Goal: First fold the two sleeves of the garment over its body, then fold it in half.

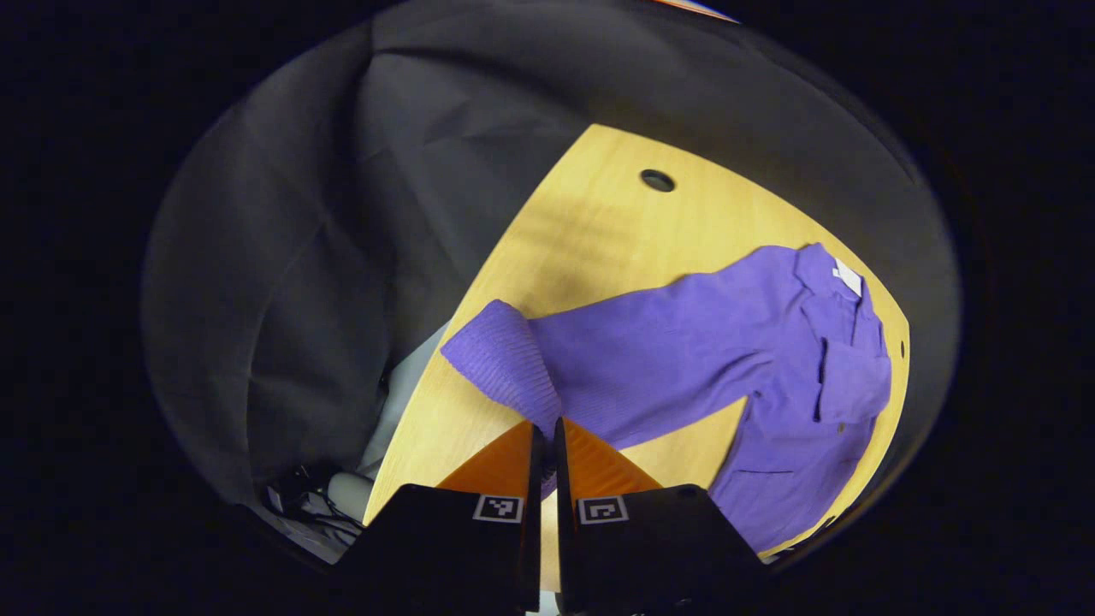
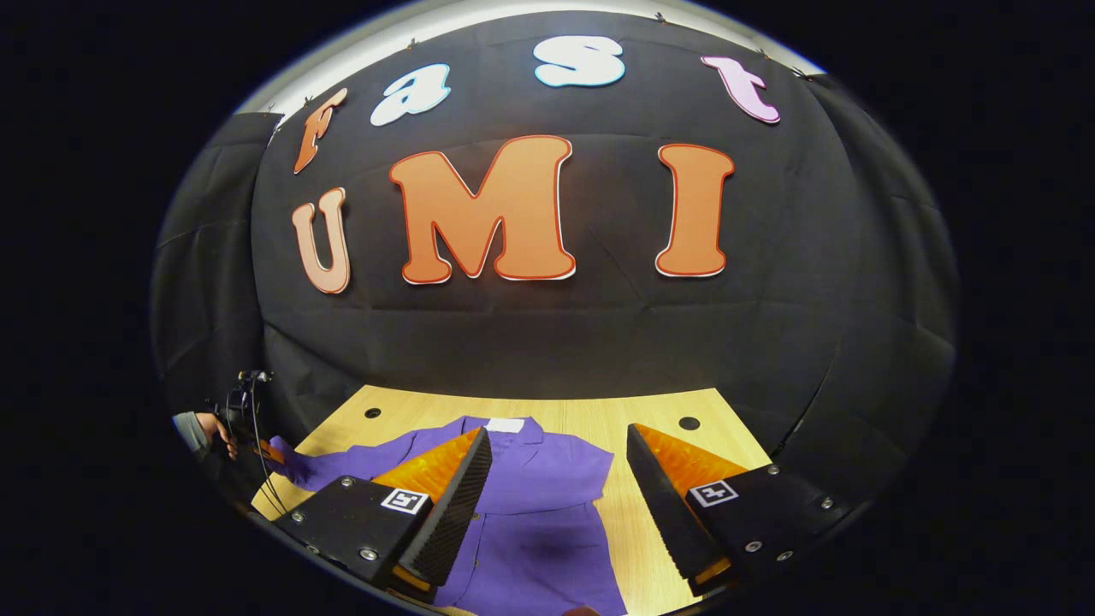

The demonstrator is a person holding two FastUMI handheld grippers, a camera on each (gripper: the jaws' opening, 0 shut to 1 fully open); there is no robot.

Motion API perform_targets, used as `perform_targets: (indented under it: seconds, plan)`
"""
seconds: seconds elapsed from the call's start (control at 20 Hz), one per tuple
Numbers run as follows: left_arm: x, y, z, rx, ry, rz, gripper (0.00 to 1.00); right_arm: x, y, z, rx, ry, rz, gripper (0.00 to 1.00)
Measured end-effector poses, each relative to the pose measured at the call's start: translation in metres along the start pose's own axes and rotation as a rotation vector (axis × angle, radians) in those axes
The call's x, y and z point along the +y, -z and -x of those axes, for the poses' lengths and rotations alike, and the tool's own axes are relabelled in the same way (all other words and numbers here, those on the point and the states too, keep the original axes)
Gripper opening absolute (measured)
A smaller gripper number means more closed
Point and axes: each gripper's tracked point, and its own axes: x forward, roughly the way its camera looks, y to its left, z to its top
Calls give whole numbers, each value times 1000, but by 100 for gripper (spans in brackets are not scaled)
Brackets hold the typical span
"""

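Note:
A purple long-sleeved garment (image 1: pixel 684 342) lies on the wooden table (image 1: pixel 599 222), its collar with a white label (image 1: pixel 847 275) at the far right. One sleeve stretches toward me, and its ribbed cuff (image 1: pixel 505 355) bulges just ahead of my left gripper (image 1: pixel 547 428), which is shut on the sleeve fabric. In the right gripper view the garment (image 2: pixel 547 479) lies flat with the collar at the far side. My right gripper (image 2: pixel 556 445) hovers open above its body, holding nothing. At the far left a hand (image 2: pixel 205 432) holds the left gripper (image 2: pixel 261 449) at the sleeve end.
The table has round holes (image 1: pixel 657 180) near its far corners (image 2: pixel 689 423). Black cloth walls close in behind and beside the table. Cables and grey gear (image 1: pixel 316 500) lie on the floor past the table's left edge. Bare wood (image 2: pixel 650 547) shows right of the garment.

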Motion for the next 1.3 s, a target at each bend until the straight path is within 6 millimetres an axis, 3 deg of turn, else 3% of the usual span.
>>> perform_targets:
  seconds: [0.15,0.4,0.55,0.9,1.1,1.3]
  plan:
    - [-47,-14,22,-39,39,-77,9,-7,1,1,1,-9,4,95]
    - [-144,-38,56,-93,124,-193,10,-18,8,1,4,-17,9,95]
    - [-199,-49,65,-110,155,-265,10,-26,12,0,9,-20,10,95]
    - [-315,-51,93,-133,244,-406,10,-53,27,2,29,-7,-9,95]
    - [-379,-47,96,-161,244,-503,10,-69,32,3,34,8,-37,95]
    - [-443,-26,78,-143,277,-584,9,-87,37,16,51,28,-63,95]
